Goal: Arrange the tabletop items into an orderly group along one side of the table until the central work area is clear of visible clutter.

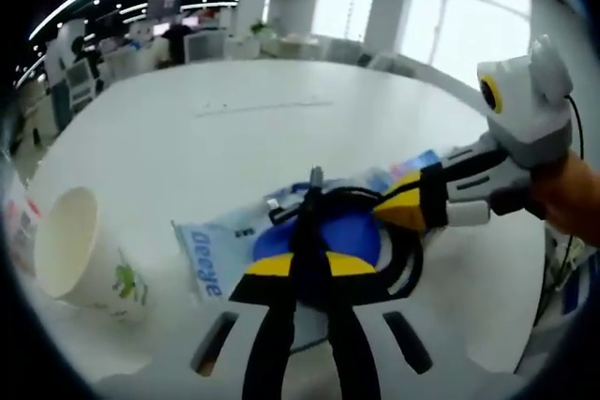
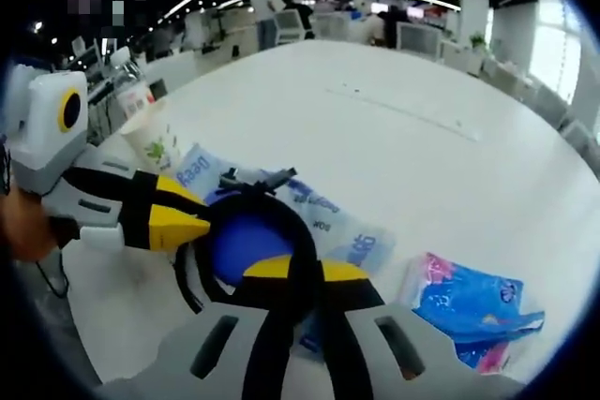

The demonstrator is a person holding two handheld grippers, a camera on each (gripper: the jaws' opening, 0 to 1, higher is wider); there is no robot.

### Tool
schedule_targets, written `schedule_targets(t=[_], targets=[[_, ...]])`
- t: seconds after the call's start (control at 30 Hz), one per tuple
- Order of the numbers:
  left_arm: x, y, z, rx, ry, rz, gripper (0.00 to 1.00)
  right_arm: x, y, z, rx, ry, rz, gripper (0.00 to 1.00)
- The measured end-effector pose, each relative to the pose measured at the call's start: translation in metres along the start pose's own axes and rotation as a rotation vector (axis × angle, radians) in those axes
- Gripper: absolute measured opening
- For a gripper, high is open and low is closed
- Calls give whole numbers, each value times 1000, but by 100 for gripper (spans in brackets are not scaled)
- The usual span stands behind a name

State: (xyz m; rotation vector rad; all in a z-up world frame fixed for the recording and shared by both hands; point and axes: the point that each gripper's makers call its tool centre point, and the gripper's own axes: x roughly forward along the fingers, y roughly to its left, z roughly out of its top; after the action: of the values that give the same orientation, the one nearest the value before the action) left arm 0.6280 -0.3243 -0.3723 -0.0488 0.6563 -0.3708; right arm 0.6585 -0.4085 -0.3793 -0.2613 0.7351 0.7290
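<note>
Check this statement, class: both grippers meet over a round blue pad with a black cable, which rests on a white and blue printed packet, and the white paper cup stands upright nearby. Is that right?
One detail is wrong. The white paper cup lies on its side, its open mouth showing in the left gripper view, not upright. The rest stands: the round blue pad with its black cable rests on the white and blue printed packet.

The left gripper [image 1: 314, 196] rises from the bottom of the left gripper view as a pale grey body with two slanted dark slots, black jaws and a yellow band across them. The right gripper [image 2: 281, 196] has the same build at the bottom of the right gripper view: grey shell, two dark slots, black jaws, yellow band. Seen from the side at the frame's edge, each carries a yellow wedge ahead of black-and-white panels. A bare hand [image 1: 570, 196] grips the handle at the right edge of the left gripper view
</note>
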Motion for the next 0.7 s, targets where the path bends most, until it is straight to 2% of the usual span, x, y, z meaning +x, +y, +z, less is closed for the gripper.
schedule_targets(t=[0.7], targets=[[-13,-5,14,0,-32,-13,2,-21,4,10,15,-38,12,6]])
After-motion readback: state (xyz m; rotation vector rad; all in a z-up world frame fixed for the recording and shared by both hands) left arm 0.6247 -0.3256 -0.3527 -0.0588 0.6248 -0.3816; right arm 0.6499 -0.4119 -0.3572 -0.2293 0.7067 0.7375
